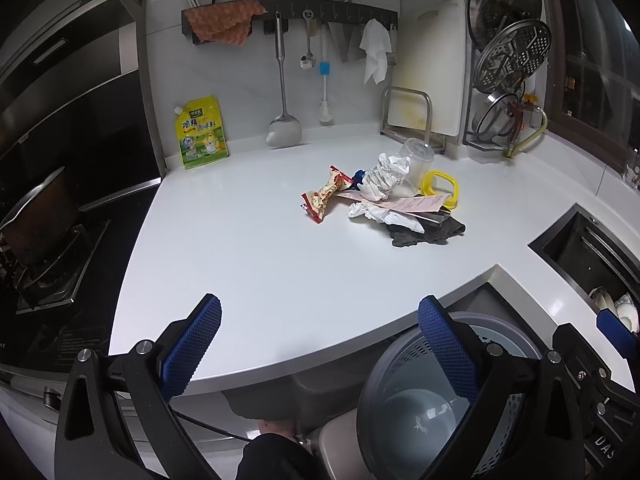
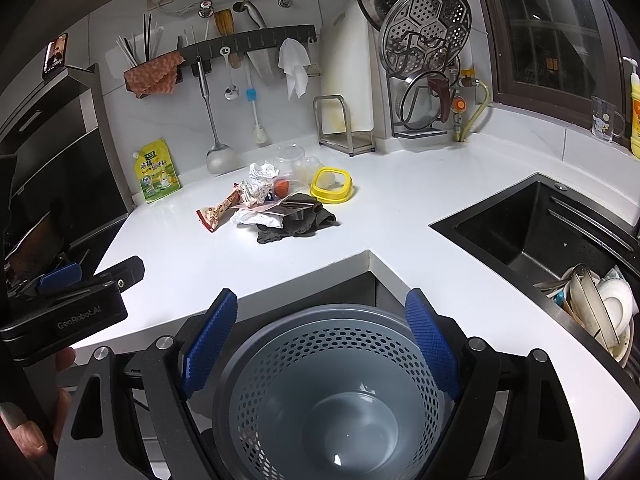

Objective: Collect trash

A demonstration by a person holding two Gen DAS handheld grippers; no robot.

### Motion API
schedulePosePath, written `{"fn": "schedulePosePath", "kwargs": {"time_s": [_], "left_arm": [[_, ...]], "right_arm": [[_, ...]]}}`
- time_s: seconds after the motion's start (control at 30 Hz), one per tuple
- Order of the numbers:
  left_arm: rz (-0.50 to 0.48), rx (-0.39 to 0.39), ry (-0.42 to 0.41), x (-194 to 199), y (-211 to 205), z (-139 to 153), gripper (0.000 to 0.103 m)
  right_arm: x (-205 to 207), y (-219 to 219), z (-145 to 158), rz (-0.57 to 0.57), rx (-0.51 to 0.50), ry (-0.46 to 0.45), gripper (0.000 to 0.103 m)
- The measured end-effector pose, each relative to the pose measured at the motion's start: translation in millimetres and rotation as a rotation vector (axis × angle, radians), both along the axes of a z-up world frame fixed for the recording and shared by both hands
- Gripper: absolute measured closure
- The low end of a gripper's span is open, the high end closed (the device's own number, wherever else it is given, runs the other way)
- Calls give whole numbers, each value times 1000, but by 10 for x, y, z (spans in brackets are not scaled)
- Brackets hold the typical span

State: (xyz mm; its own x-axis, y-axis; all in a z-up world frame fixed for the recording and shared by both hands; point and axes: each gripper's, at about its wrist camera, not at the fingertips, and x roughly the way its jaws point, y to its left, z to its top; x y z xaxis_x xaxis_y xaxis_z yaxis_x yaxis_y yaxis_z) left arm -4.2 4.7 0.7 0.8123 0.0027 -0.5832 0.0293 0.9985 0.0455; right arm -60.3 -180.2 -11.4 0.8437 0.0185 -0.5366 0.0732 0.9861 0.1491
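Left wrist view: the trash pile (image 1: 384, 196) lies well ahead and right of the spread, empty left gripper (image 1: 320, 350); right gripper (image 2: 320, 344), equally empty, hovers over the bin (image 2: 332, 392).

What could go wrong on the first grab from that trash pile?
1. The pile is tangled: the crumpled paper lies against the clear cup and snack wrapper, so a pinch could drag neighbours along.
2. The dark cloth and yellow-rimmed lid may not be trash.
3. The bin sits below the counter edge, so a carried piece could fall short.
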Motion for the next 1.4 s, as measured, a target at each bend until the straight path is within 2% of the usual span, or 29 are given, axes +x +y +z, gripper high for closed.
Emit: {"fn": "schedulePosePath", "kwargs": {"time_s": [1.4], "left_arm": [[-1, -6, 13, 25, -33, -73, 6]], "right_arm": [[45, 9, -100, 15, 2, 11, 21]]}}
